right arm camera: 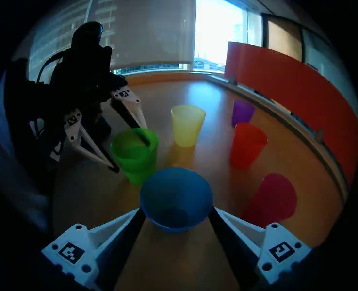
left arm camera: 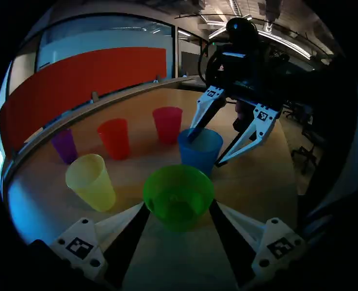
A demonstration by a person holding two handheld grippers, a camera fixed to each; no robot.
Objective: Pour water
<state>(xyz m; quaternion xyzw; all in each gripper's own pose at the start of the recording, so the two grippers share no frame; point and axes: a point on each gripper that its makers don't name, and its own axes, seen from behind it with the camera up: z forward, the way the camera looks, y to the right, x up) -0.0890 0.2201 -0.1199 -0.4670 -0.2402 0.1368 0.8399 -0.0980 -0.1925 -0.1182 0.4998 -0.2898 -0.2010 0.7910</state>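
A green cup stands upright between the fingers of my left gripper, which press on both of its sides. Just beyond it is a blue cup, held the same way by my right gripper. In the right gripper view the blue cup sits in my right gripper. The green cup is behind it to the left, in my left gripper. The two cups are close, rims apart. Whether either holds water is not clear.
On the wooden table stand a yellow cup, a red cup, a pink cup and a purple cup. An orange wall panel runs along the table's far edge. A person holds both grippers.
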